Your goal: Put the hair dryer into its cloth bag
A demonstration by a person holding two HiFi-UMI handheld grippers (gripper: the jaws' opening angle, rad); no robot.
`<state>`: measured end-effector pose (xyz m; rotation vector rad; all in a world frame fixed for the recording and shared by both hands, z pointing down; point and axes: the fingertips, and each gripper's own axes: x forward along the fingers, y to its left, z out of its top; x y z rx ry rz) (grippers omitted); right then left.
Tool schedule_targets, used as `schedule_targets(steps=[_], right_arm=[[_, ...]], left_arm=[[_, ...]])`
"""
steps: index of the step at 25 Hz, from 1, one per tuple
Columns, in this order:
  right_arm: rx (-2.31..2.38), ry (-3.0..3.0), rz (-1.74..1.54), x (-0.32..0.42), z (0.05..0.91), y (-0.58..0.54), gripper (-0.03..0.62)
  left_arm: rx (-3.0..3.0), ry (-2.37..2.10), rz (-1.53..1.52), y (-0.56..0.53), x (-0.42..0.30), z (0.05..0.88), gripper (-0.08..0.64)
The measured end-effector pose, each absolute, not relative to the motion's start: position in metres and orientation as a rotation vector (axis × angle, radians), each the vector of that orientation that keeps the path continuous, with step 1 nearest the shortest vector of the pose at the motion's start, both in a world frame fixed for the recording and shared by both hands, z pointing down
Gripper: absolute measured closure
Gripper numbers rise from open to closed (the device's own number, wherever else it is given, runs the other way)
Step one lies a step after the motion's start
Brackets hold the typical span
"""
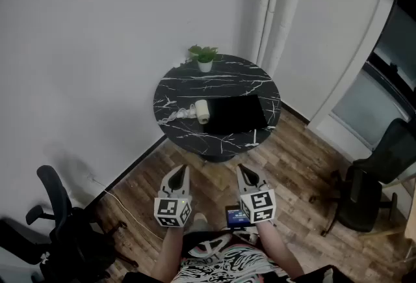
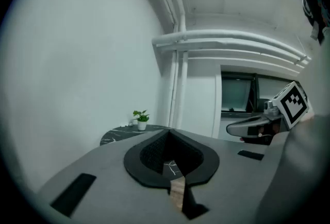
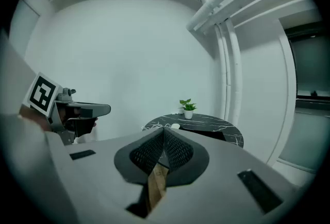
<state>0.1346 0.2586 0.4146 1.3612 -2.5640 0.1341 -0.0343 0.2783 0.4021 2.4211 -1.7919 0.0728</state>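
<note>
A white hair dryer (image 1: 200, 111) with its coiled cord lies on the left side of a round black marble table (image 1: 195, 83). Right beside it a flat black cloth bag (image 1: 238, 114) is spread out. My left gripper (image 1: 179, 172) and right gripper (image 1: 243, 170) are held side by side over the wood floor, well short of the table, both shut and empty. In the right gripper view the shut jaws point at the table (image 3: 216, 124), where the hair dryer (image 3: 175, 126) and bag (image 3: 203, 131) show small. The left gripper view shows only the table's edge (image 2: 114, 136).
A small potted plant (image 1: 204, 58) stands at the table's far rim. A black office chair (image 1: 57, 216) stands at the lower left and another (image 1: 374, 177) at the right. White pipes (image 1: 276, 2) run up the wall behind the table. A cable (image 1: 123, 207) trails across the floor.
</note>
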Motion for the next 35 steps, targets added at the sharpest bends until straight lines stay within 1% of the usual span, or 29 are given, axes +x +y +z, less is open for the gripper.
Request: schedule_targets(steps=[7, 12, 17, 23, 29, 35], right_arm=[[1.365, -2.565, 0.119, 0.14, 0.411, 0.261, 0.574], [1.395, -2.592, 0.185, 0.147, 0.409, 0.263, 0.572], [1.397, -2.593, 0.205, 0.148, 0.414, 0.261, 0.572], [1.41, -2.582, 0.218, 0.143, 0.418, 0.25, 0.572], [1.44, -2.543, 0.237, 0.137, 0.426, 0.211, 0.572], [1.484, -2.51, 0.276, 0.114, 0.442, 0.127, 0.572]], left_arm=[[2.431, -1.784, 0.136, 0.277, -0.023, 0.406, 0.546], [2.438, -1.786, 0.156, 0.278, -0.021, 0.404, 0.546], [2.457, -1.83, 0.236, 0.277, -0.031, 0.404, 0.546], [2.424, -1.848, 0.235, 0.267, -0.047, 0.408, 0.546], [2.423, -1.806, 0.227, 0.222, -0.057, 0.424, 0.546], [2.451, -1.734, 0.277, 0.139, -0.074, 0.447, 0.546]])
